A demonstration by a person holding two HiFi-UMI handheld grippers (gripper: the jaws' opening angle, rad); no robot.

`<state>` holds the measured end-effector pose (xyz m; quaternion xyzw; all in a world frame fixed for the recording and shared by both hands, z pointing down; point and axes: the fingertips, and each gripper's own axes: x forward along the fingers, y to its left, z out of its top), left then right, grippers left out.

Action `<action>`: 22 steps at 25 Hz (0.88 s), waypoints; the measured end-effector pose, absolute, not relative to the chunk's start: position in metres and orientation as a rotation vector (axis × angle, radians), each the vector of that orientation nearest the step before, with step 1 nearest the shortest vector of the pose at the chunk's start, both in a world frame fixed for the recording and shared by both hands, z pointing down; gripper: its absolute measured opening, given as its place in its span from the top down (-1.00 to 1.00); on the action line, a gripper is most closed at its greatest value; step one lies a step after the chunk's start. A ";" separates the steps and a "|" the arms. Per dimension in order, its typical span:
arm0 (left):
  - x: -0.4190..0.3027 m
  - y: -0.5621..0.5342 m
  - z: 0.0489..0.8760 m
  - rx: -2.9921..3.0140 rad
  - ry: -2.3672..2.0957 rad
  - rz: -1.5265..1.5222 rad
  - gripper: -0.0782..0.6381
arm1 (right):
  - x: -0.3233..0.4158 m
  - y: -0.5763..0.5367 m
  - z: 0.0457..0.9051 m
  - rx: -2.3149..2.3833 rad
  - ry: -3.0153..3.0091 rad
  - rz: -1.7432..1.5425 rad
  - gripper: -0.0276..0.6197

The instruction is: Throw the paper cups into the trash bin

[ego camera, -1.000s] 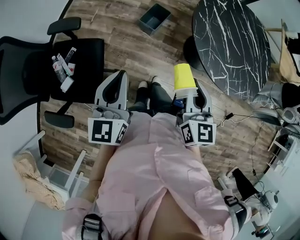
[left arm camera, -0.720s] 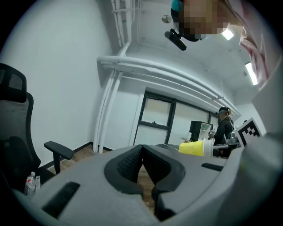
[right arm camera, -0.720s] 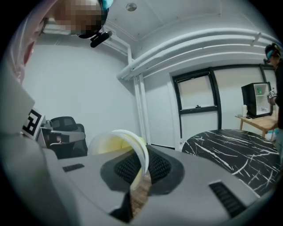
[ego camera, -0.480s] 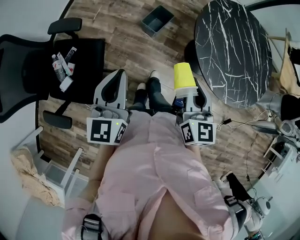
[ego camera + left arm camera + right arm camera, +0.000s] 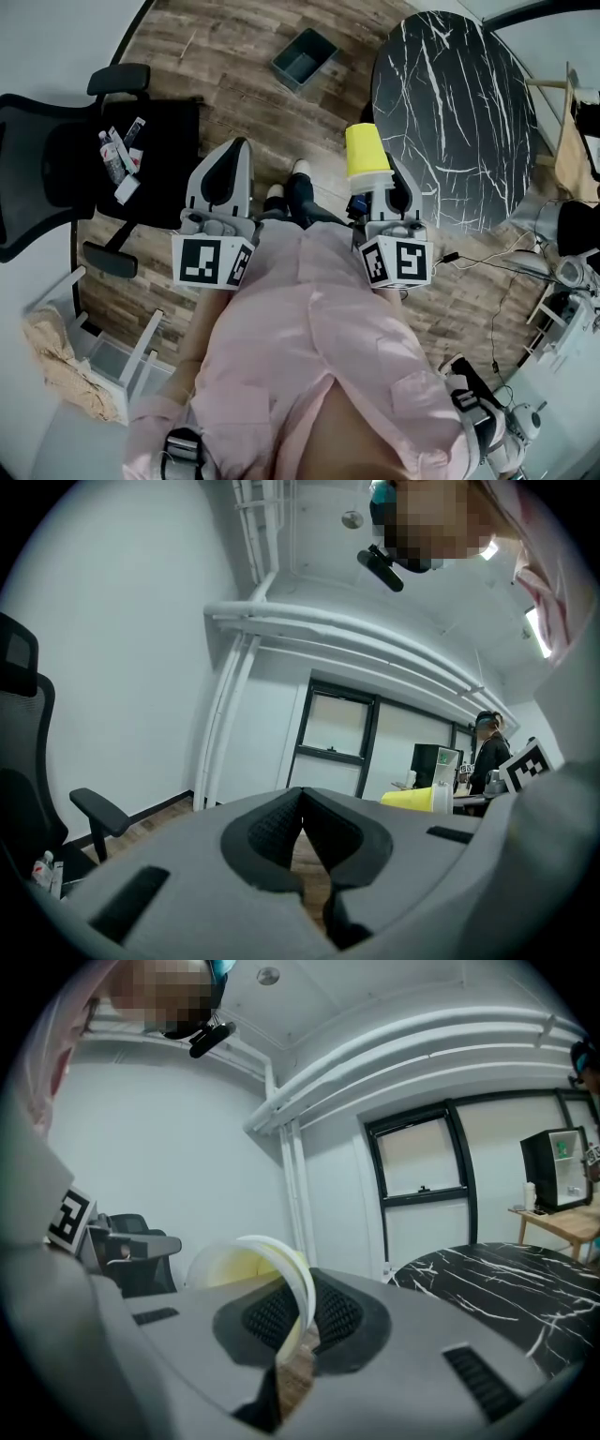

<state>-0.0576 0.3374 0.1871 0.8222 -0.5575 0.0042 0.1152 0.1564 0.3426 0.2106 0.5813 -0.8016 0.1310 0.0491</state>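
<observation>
Your right gripper [image 5: 382, 184] pinches the rim of the yellow paper cup [image 5: 364, 150], left gripper [image 5: 228, 164] pressed together empty; hold firm until above the grey rectangular trash bin [image 5: 302, 58]

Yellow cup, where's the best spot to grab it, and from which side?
At the rim, coming from the open mouth. The yellow cup has a thin wall there, so one jaw slips inside and one outside, as the right tool grips it.
</observation>
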 end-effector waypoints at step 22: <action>-0.039 0.288 0.192 2.360 -1.705 -0.014 0.74 | 0.180 0.285 0.226 1.716 -2.479 0.445 0.80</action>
